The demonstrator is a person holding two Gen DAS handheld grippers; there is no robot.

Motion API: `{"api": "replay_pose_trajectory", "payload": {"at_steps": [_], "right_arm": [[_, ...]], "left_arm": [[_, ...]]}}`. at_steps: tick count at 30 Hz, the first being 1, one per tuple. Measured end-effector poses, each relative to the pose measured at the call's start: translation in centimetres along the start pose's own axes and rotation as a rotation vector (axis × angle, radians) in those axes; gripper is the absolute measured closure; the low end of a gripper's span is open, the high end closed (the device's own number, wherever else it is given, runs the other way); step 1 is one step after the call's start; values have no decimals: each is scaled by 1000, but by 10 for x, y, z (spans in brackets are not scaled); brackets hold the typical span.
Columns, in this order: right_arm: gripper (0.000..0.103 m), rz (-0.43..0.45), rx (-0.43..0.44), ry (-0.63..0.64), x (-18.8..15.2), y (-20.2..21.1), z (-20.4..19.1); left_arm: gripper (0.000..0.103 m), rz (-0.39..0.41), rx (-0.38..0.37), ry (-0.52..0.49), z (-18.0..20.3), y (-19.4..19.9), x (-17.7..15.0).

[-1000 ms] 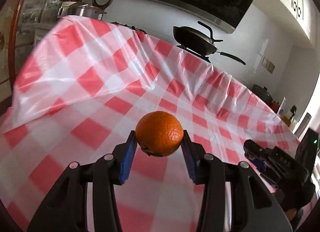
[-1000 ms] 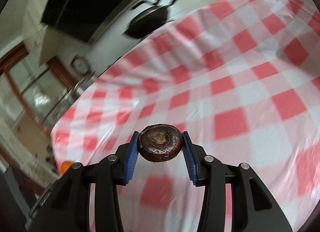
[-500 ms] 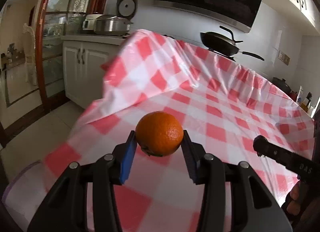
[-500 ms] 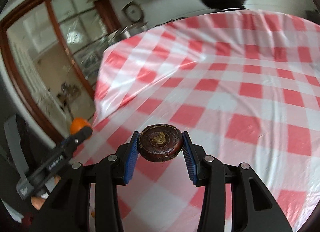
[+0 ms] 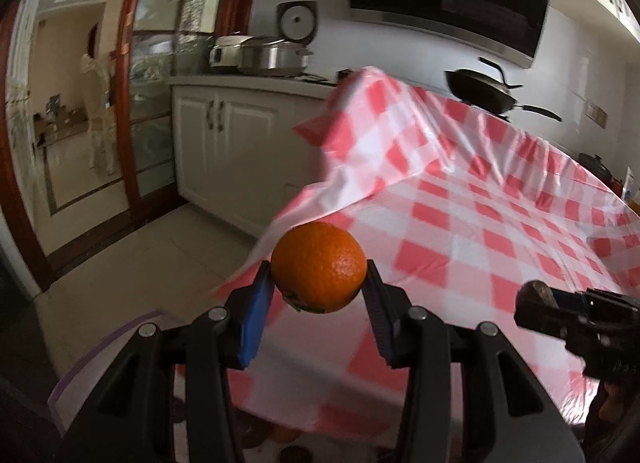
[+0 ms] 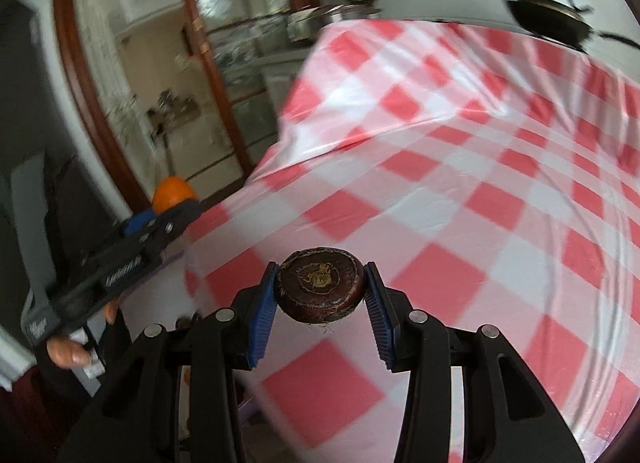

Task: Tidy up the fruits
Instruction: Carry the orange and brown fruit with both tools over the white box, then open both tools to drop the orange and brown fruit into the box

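Gripping an orange (image 5: 319,266) between blue pads, the left tongs (image 5: 319,303) hang in the air over the near left corner of the worktop (image 5: 500,231), which is draped in a red-and-white checked cloth. Over on the other side, the right tongs (image 6: 320,299) are clamped on a flat, dark brown fruit (image 6: 321,284), also held clear above the cloth. There's a wok (image 5: 482,95) sitting past the far edge. No container shows clearly in either view.

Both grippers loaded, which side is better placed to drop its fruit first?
Probably left: left gripper holds the orange past the checked tablecloth edge; right gripper holds the brown fruit above the cloth.
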State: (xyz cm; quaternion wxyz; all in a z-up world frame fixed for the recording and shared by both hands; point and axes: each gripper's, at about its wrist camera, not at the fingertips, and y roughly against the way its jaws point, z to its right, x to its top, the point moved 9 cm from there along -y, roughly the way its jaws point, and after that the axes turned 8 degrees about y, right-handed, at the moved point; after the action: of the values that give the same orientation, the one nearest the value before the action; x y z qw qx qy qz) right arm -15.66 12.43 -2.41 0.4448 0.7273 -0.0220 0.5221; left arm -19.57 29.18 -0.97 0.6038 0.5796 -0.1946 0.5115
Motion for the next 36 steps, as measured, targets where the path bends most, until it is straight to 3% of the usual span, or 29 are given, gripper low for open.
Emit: {"api": "replay_pose_trajectory", "payload": {"at_steps": [8, 14, 23, 36], "right_arm": [[60, -73, 135, 252, -18, -25, -95], [60, -186, 215, 403, -54, -54, -151], [60, -385, 265, 506, -103, -109, -185], [60, -504, 282, 774, -141, -161, -241]], "left_arm": [[58, -47, 126, 30, -75, 13, -21], [58, -179, 229, -5, -118, 1, -60], [58, -363, 315, 68, -166, -27, -111], [58, -526, 419, 262, -230, -42, -152]]}}
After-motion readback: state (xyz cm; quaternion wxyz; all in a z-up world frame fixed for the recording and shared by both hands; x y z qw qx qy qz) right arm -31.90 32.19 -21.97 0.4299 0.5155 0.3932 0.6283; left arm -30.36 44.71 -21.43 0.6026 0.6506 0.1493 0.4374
